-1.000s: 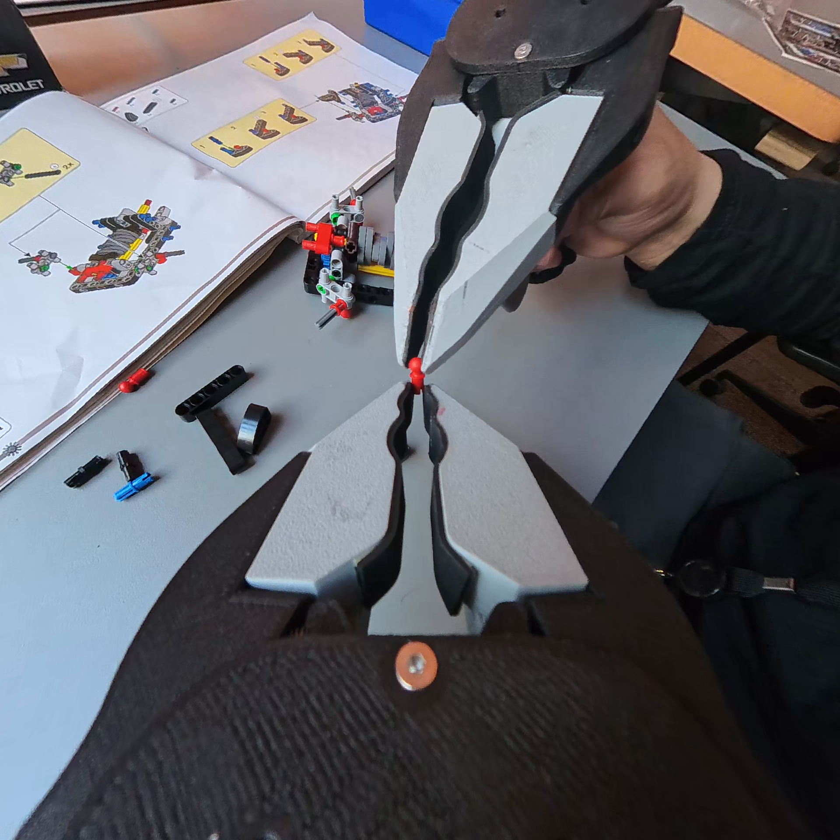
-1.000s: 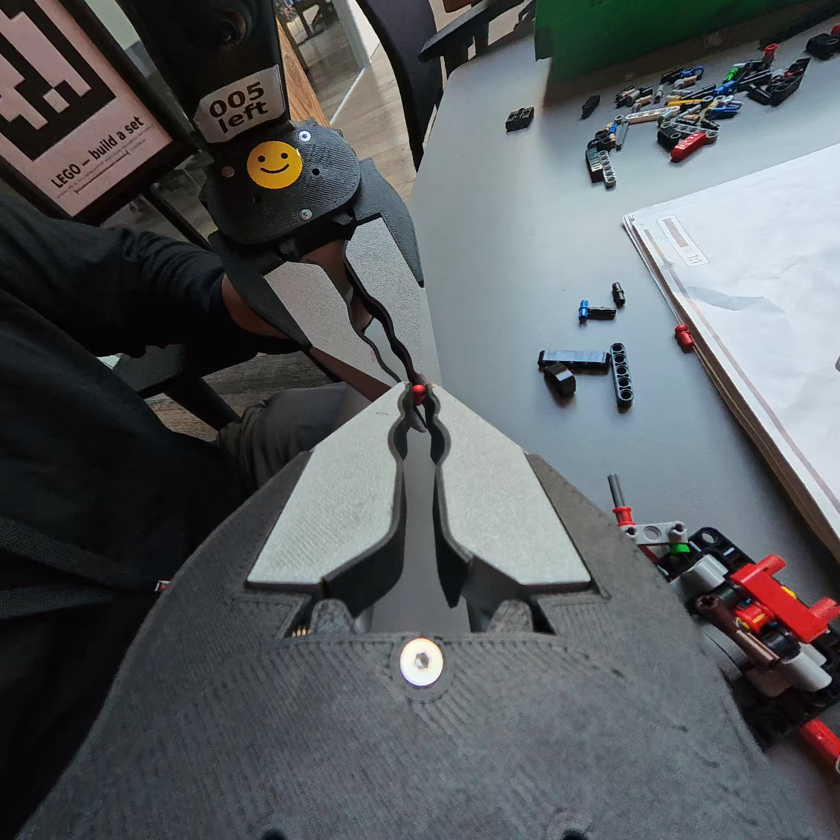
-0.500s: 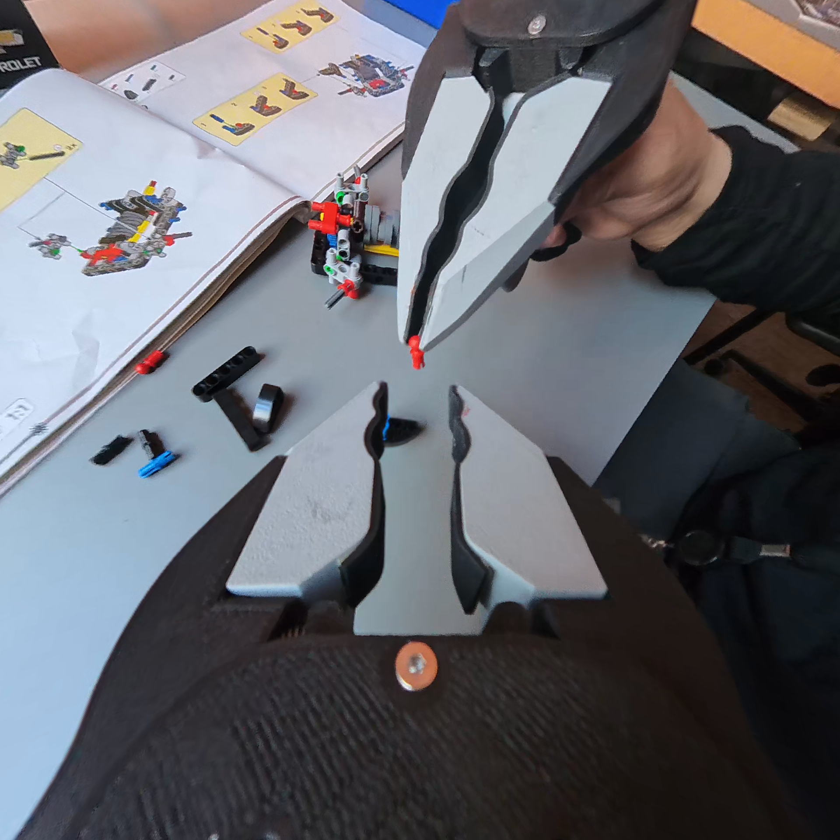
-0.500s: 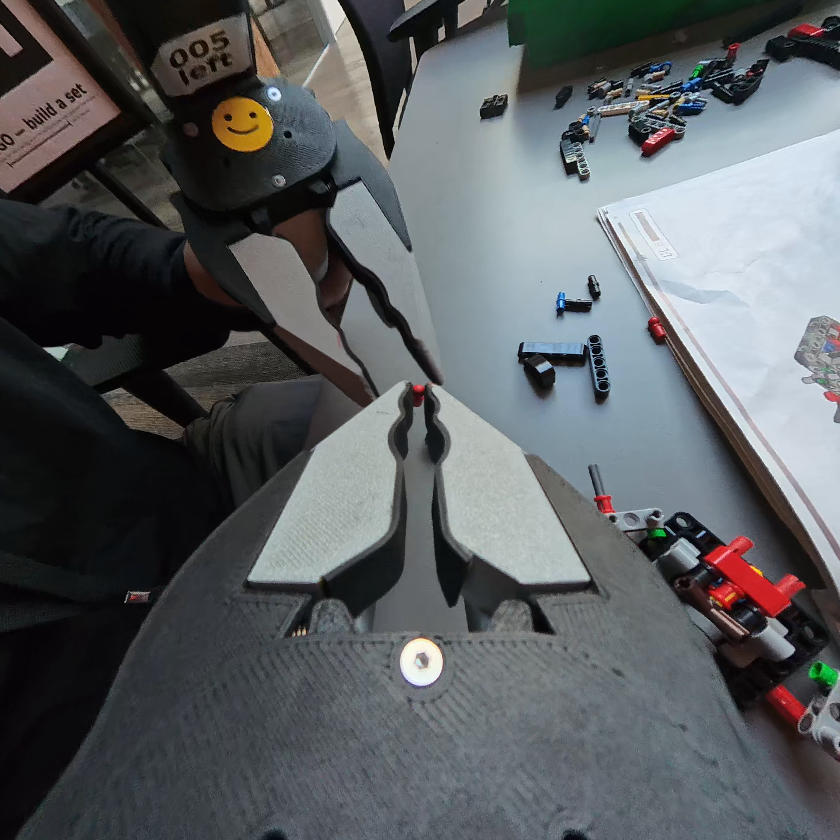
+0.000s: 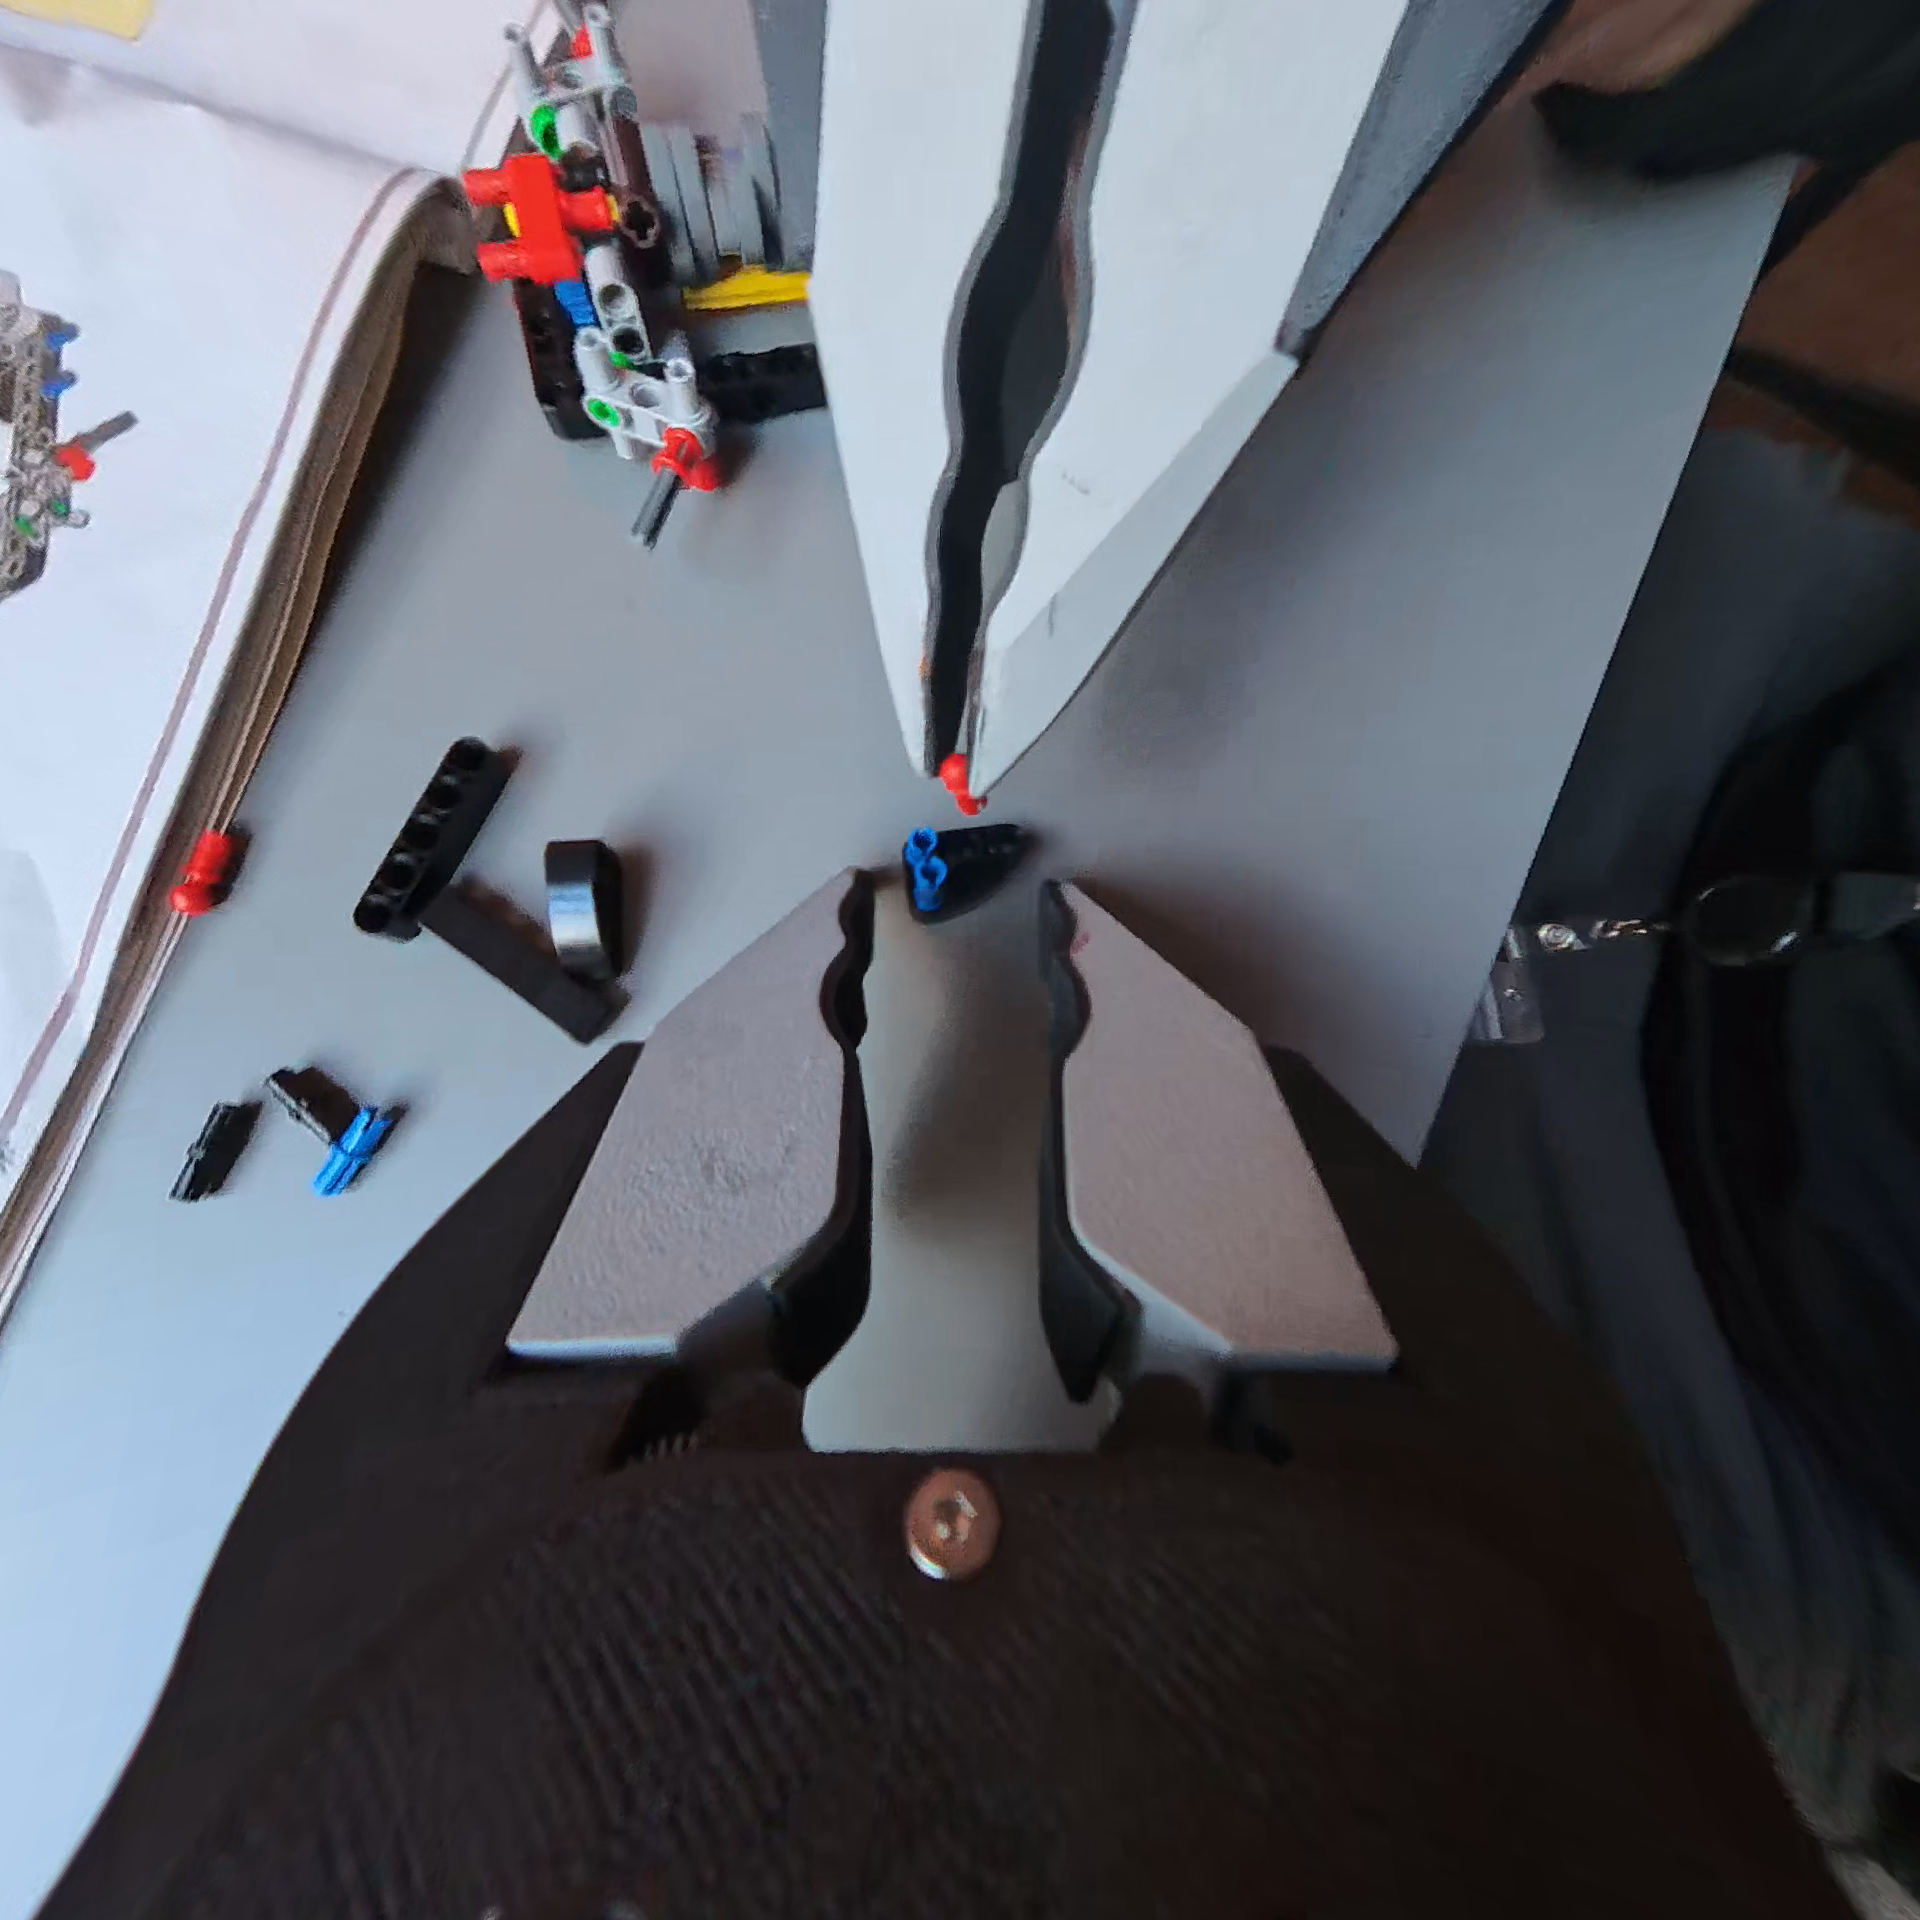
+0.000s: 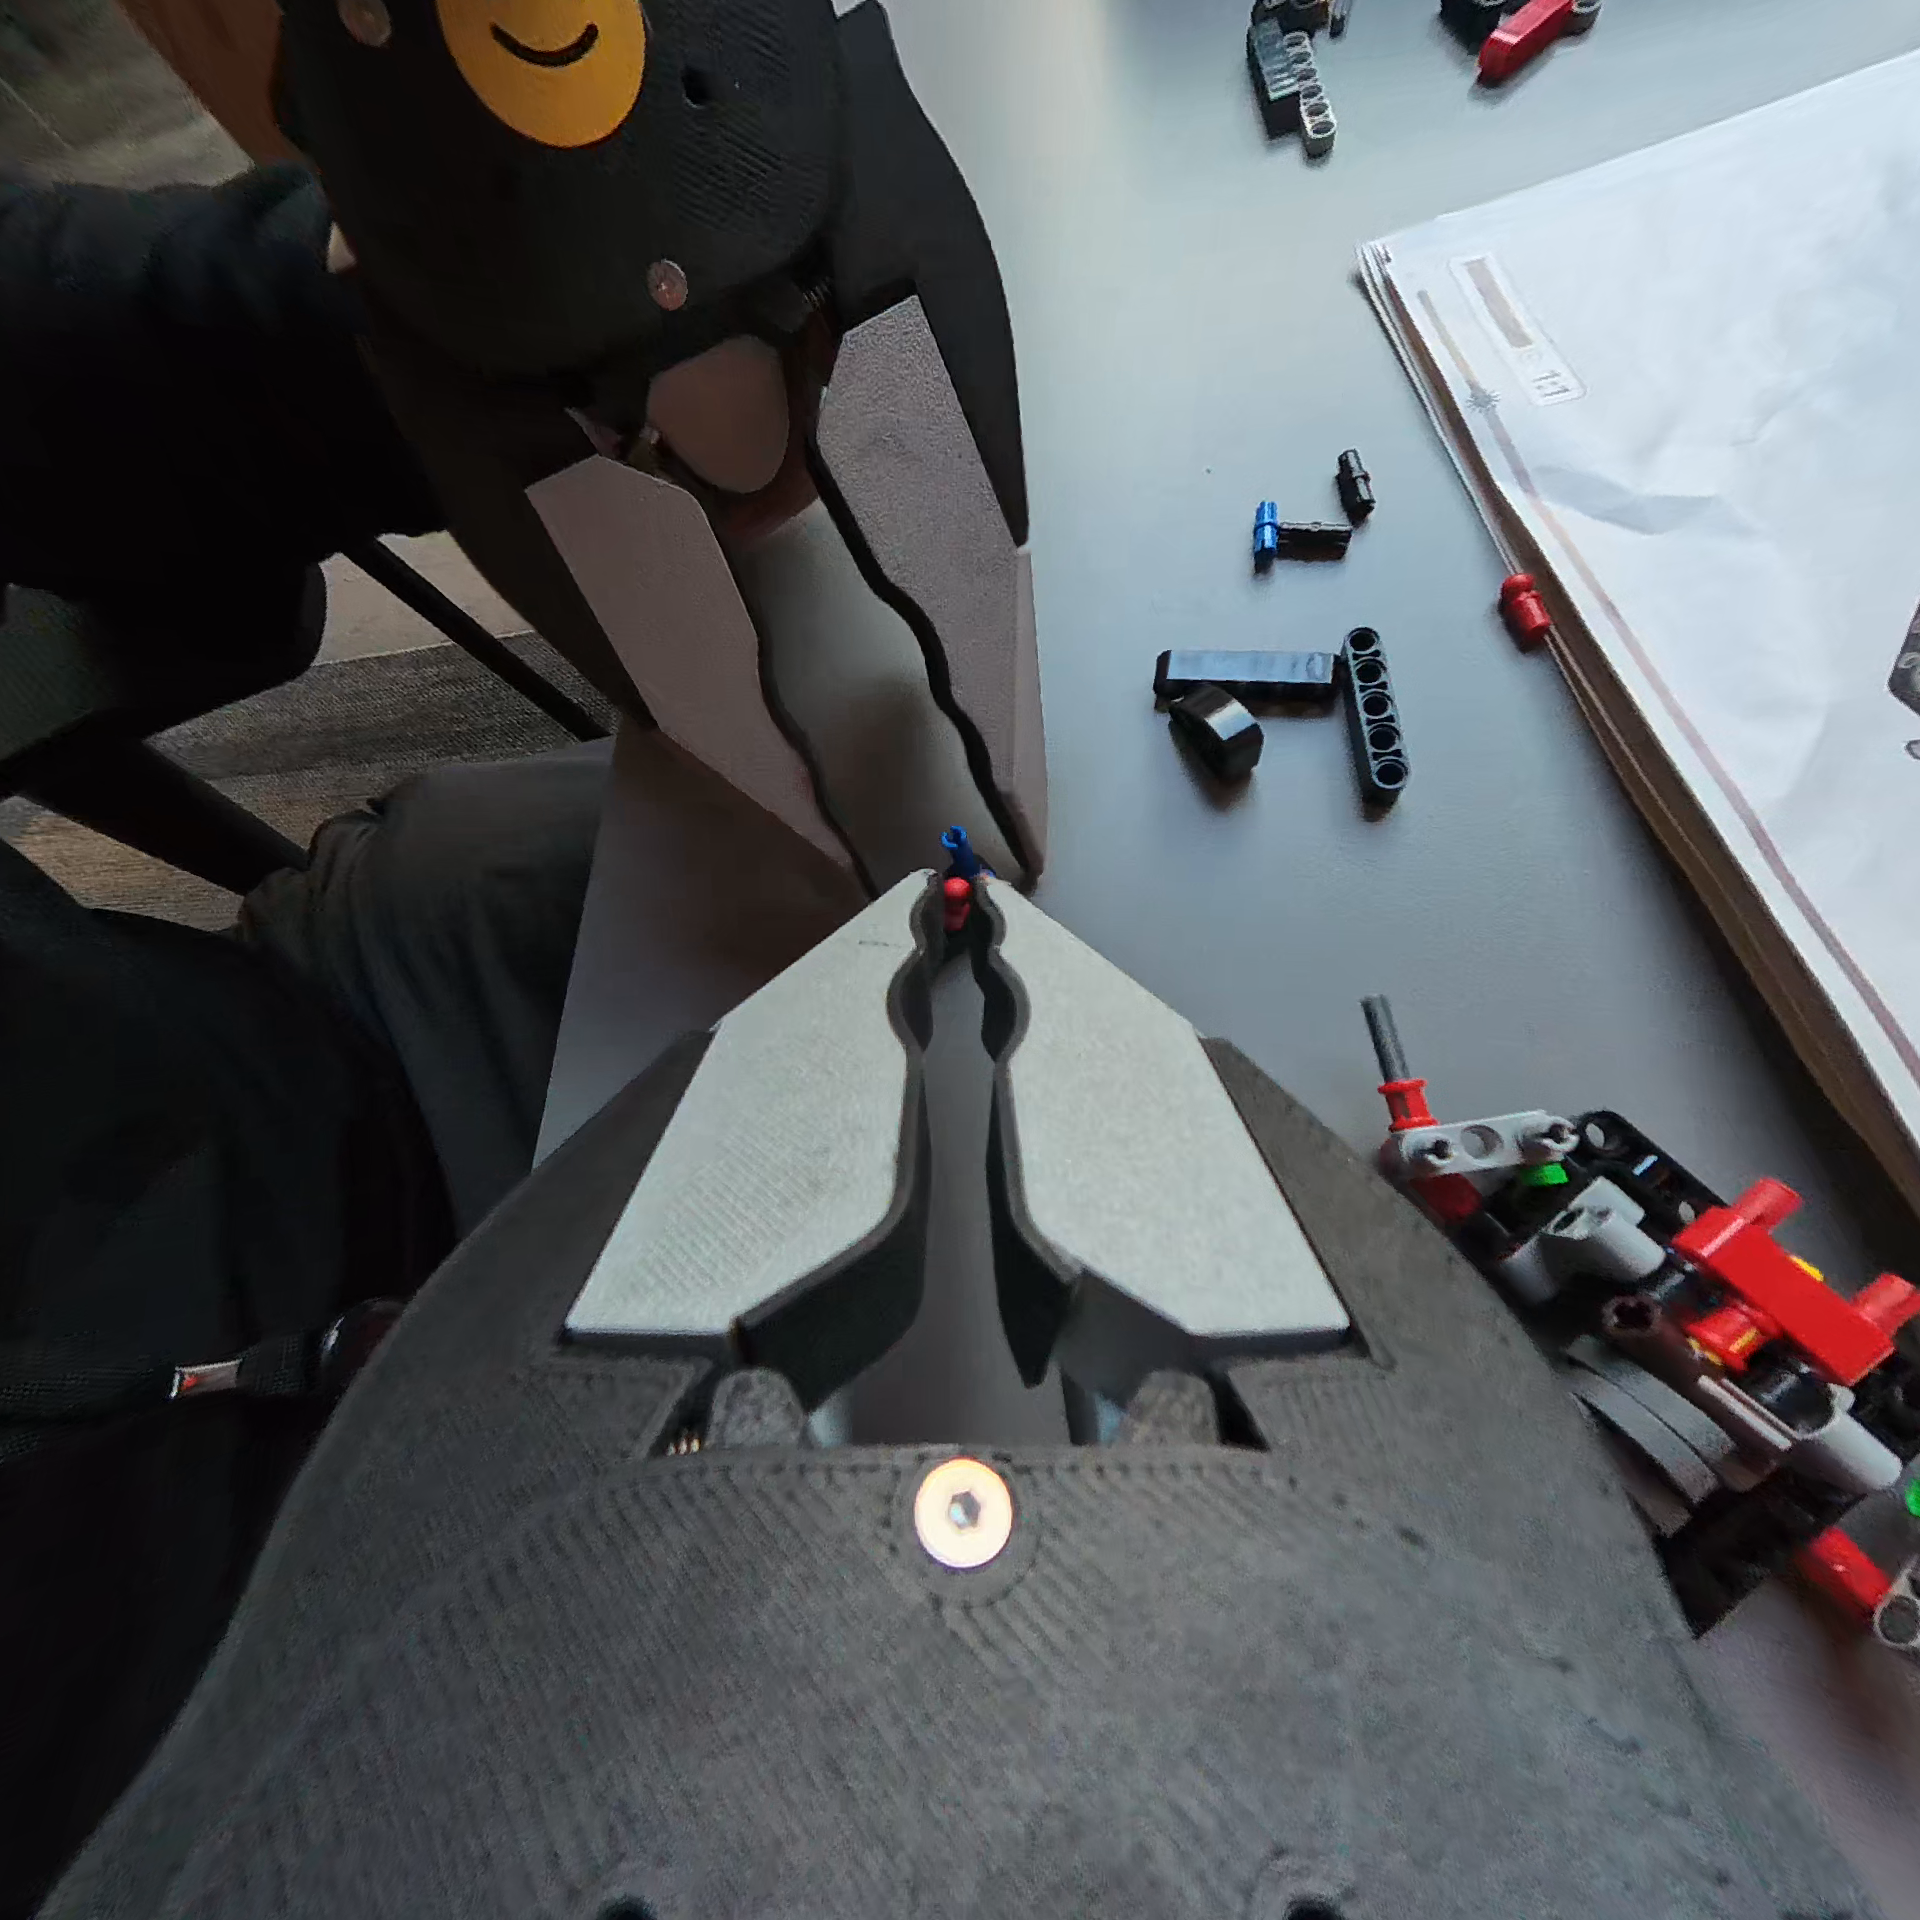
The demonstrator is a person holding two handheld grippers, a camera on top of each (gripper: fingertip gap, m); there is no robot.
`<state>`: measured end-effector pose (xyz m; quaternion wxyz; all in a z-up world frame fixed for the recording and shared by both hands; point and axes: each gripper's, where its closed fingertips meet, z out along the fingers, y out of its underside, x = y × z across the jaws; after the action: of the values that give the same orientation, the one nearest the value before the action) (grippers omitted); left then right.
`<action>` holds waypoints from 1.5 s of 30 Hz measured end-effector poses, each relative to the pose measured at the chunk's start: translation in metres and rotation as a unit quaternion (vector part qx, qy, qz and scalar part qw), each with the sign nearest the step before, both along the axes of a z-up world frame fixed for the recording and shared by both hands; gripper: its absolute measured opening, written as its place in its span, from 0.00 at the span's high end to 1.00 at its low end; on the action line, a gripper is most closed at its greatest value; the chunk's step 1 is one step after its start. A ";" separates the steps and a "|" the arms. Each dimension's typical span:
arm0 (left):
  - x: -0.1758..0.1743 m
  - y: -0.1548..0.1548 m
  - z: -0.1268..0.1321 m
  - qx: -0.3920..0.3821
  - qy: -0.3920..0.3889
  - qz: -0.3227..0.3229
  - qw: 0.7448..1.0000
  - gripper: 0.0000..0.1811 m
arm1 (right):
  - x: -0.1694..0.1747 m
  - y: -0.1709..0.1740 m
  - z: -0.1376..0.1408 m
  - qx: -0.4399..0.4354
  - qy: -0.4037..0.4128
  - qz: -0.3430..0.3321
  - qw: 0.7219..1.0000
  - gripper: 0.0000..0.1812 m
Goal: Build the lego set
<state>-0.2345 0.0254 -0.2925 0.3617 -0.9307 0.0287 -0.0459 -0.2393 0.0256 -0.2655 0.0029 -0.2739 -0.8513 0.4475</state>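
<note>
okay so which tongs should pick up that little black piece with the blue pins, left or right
Left. The left tongs are open and empty, with the black piece with blue pins lying on the table just past their tips. The right tongs are shut on a red pin.

Soft daylight, slight blur, wide-angle distortion

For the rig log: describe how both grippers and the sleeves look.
Left gripper and right gripper match: black ribbed printed bodies, one silver screw each, flat grey fingers with wavy black inner edges. The left body carries a yellow smiley sticker. Sleeves are black.
</note>
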 end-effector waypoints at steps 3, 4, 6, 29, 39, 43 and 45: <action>0.002 0.004 0.000 0.003 0.011 0.001 1.000 0.89 | 0.002 -0.002 -0.004 0.002 -0.003 0.002 1.000 0.99; 0.002 0.005 0.000 0.003 0.007 0.005 1.000 0.89 | 0.001 -0.001 -0.006 0.006 -0.003 0.001 1.000 0.99; 0.002 0.005 0.000 0.006 -0.004 0.018 1.000 0.89 | 0.001 -0.001 -0.008 0.006 -0.007 0.002 1.000 0.99; 0.002 0.006 0.001 0.030 -0.022 0.054 0.998 0.89 | 0.000 -0.003 -0.011 0.045 0.056 0.016 0.997 0.99; 0.003 0.007 0.000 0.029 -0.024 0.057 0.998 0.90 | 0.002 -0.001 -0.013 0.088 0.091 0.036 0.991 0.99; 0.003 0.007 0.000 0.027 -0.023 0.056 0.998 0.90 | 0.002 -0.001 -0.013 0.104 0.100 0.041 0.989 0.99; 0.003 0.007 0.000 0.028 -0.026 0.057 0.998 0.90 | 0.002 -0.001 -0.013 0.110 0.099 0.042 0.988 0.99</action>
<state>-0.2316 0.0323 -0.2923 0.3902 -0.9189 -0.0323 -0.0490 -0.2377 0.0250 -0.2788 0.0986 -0.1901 -0.9015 0.3760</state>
